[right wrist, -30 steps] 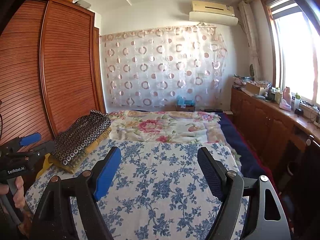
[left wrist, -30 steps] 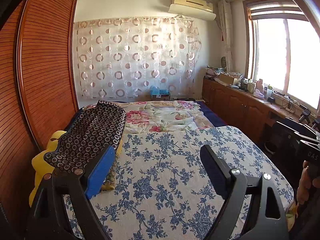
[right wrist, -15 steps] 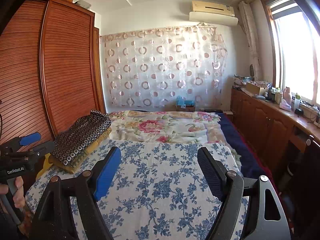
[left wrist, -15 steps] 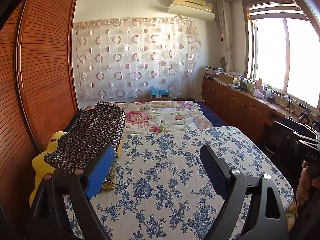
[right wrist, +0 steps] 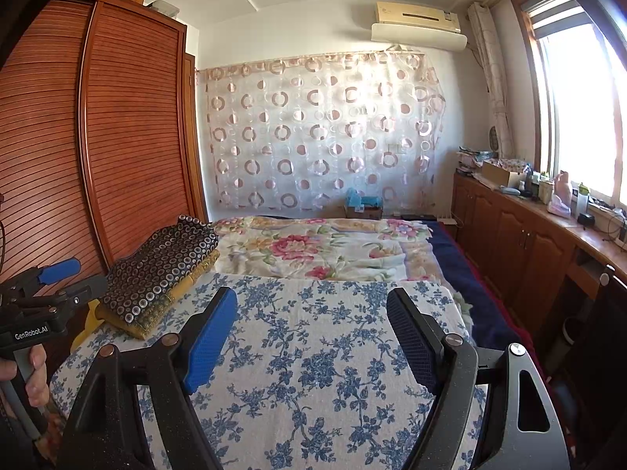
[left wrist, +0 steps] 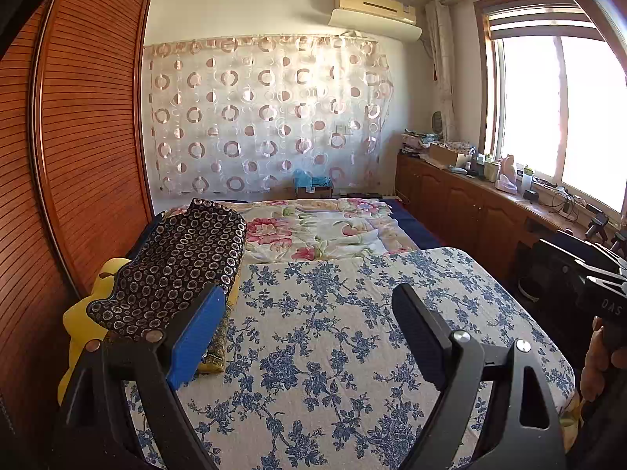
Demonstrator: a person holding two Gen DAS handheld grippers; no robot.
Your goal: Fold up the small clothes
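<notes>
A folded dark garment with a ring pattern lies on a stack at the left edge of the blue-flowered board, over mustard-yellow cloth. It also shows in the right wrist view. My left gripper is open and empty, held above the board just right of the stack. My right gripper is open and empty above the board's middle. The left gripper's body shows at the left edge of the right wrist view.
A bed with a pink-flowered quilt lies beyond the board. A slatted wooden wardrobe stands at the left. Wooden cabinets with clutter run under the window at the right. A yellow item sits beside the stack.
</notes>
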